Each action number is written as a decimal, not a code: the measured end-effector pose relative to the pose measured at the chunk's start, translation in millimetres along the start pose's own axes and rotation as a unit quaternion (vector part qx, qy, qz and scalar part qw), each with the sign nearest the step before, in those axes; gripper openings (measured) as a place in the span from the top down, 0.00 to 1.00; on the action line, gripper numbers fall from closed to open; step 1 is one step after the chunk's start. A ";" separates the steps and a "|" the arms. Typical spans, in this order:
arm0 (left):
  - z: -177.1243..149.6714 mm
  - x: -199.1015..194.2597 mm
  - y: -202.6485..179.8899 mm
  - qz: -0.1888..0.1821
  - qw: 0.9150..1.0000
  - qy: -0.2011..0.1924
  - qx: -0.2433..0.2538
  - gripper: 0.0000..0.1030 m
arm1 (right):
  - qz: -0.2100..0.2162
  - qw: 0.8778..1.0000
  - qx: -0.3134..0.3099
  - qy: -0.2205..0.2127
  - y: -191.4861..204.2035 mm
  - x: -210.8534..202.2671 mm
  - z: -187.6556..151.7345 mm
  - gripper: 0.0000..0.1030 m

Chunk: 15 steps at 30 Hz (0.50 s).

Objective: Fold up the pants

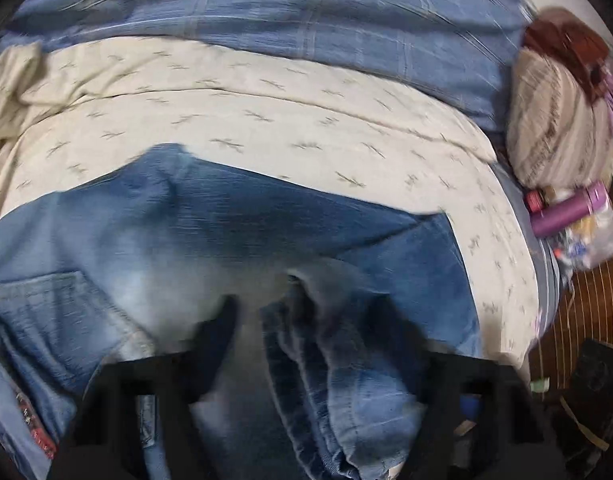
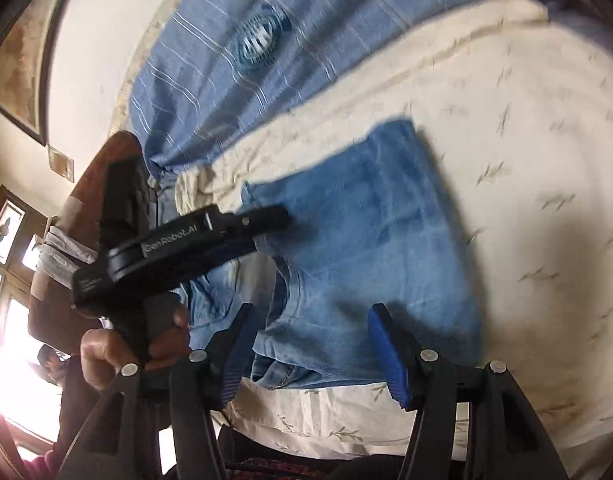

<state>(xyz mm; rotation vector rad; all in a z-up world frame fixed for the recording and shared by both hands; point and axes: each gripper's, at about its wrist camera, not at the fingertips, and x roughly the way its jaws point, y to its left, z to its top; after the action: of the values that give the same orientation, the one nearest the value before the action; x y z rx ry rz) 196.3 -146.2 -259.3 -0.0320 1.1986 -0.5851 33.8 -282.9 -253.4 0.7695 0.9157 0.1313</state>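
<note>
Blue jeans lie folded on the bed, also seen in the right wrist view. My left gripper points steeply down at them. A bunched fold of denim stands between its blurred black fingers, with a pale gap showing beside the left finger. In the right wrist view that left gripper reaches in from the left, held by a hand, its tips at the jeans' left edge. My right gripper is open, its blue pads straddling the near edge of the jeans without pressing on them.
Under the jeans is a cream leaf-print sheet, and a blue striped blanket lies behind it. At the bed's right edge are a bundled pillow, a purple bottle and the wooden floor. A framed picture hangs on the wall.
</note>
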 end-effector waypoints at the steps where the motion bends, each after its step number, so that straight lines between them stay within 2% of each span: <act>1: 0.1 3.5 -0.7 0.001 1.000 0.006 0.004 0.54 | -0.006 1.000 0.006 0.016 -2.1 9.8 0.2 0.41; 2: 1.2 7.9 -0.3 0.000 1.000 0.011 0.005 0.58 | -0.019 0.999 0.009 0.038 -6.5 19.6 -0.8 0.43; 6: 9.0 18.7 9.9 -0.027 0.999 0.022 -0.025 0.73 | -0.037 0.998 -0.013 0.042 -5.5 22.8 -2.3 0.43; 8: 11.5 20.0 10.2 -0.036 0.998 0.025 -0.036 0.77 | -0.040 0.998 -0.022 0.043 -2.9 23.6 -3.0 0.43; 11: 14.6 14.2 -5.3 -0.018 1.000 0.019 -0.005 0.78 | -0.031 0.999 -0.014 0.038 -4.3 24.5 -3.4 0.43; 15: 34.6 -0.8 -29.0 -0.024 0.999 -0.002 0.031 0.78 | -0.013 1.000 0.009 -0.001 -11.0 7.7 -7.5 0.43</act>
<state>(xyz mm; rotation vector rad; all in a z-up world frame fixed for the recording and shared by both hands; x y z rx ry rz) 214.6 -180.1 -235.9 -0.0091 1.1778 -0.6651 30.6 -283.7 -268.4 0.7740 0.9263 0.1001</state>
